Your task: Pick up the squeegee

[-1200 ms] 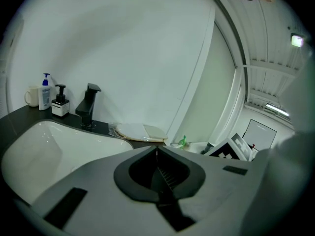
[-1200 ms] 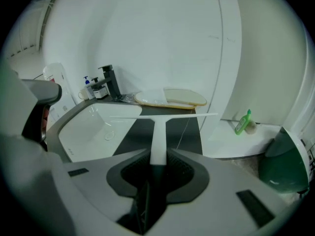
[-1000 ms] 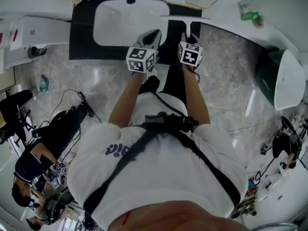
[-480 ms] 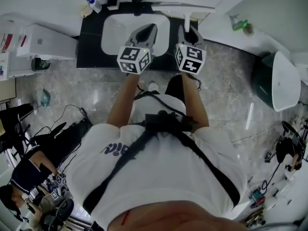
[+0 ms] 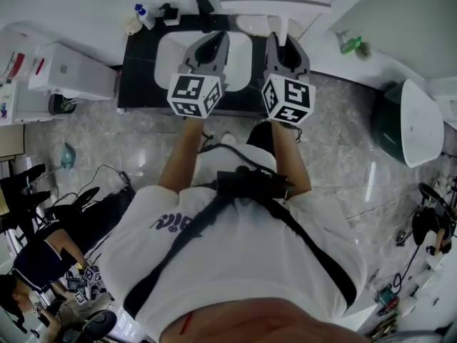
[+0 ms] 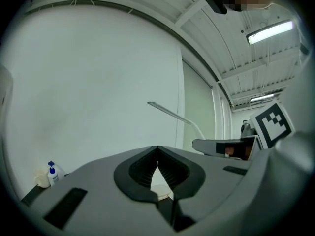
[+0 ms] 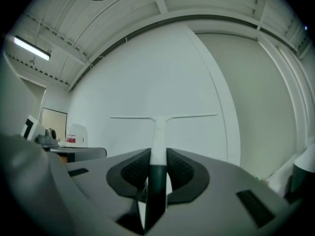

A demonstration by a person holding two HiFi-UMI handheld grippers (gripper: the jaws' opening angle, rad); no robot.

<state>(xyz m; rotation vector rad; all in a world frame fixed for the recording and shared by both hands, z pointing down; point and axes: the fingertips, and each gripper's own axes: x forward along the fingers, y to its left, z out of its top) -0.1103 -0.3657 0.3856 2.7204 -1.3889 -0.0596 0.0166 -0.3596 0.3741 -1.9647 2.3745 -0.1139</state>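
The right gripper [image 7: 158, 156] clamps the white squeegee [image 7: 161, 118] by its handle (blade crosswise at frame centre), while the left gripper [image 6: 157, 154] is pinched together, empty.

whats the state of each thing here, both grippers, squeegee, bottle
left gripper, shut, nothing between its jaws
right gripper, shut on the squeegee's handle
squeegee, held clear of the counter, handle in the right gripper, blade level on top
blue-capped bottle, upright on the counter, untouched
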